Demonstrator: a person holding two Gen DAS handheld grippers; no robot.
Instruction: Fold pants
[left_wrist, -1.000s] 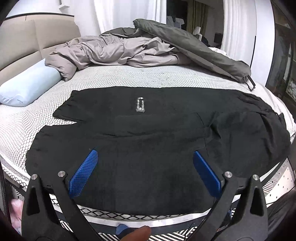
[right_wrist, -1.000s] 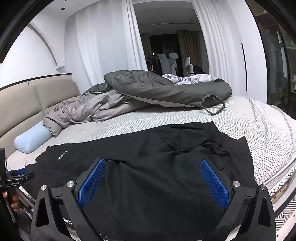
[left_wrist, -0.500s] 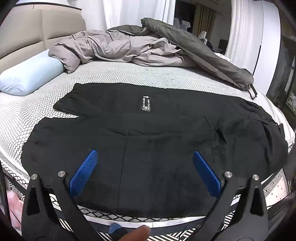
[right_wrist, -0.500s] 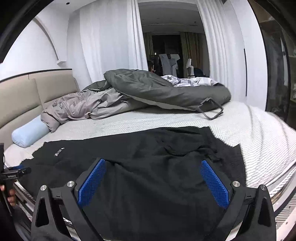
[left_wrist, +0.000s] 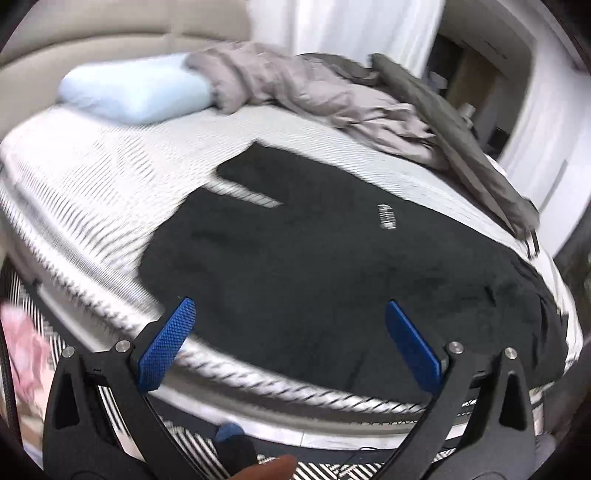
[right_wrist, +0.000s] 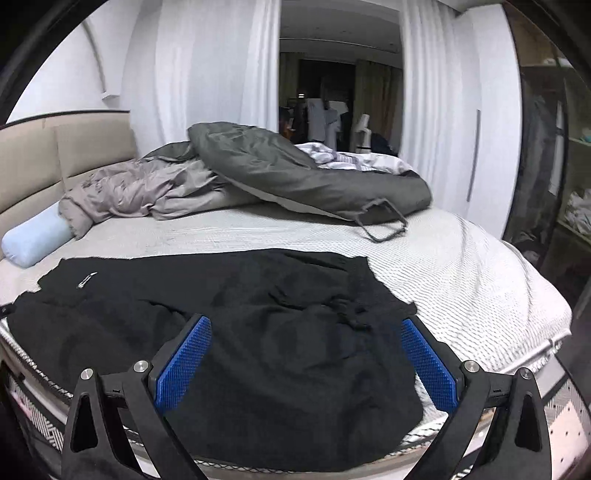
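Note:
Black pants (left_wrist: 325, 266) lie spread flat across the near part of the bed, legs toward the left, with a small white label (left_wrist: 386, 217). In the right wrist view the pants (right_wrist: 258, 325) reach the bed's front edge, rumpled at the right end. My left gripper (left_wrist: 290, 338) is open and empty, above the bed's front edge at the pants' left part. My right gripper (right_wrist: 304, 356) is open and empty, just above the pants' right part.
A crumpled grey duvet (right_wrist: 258, 177) lies along the far side of the bed. A pale blue pillow (left_wrist: 136, 92) sits by the beige headboard (right_wrist: 55, 162). The white mattress (right_wrist: 461, 269) extends right. A striped rug (left_wrist: 332, 459) lies below the bed edge.
My left gripper has swung quickly to the left, blurring its view; the pants now sit right of centre. My right gripper view has shifted slightly. The pants have not moved.

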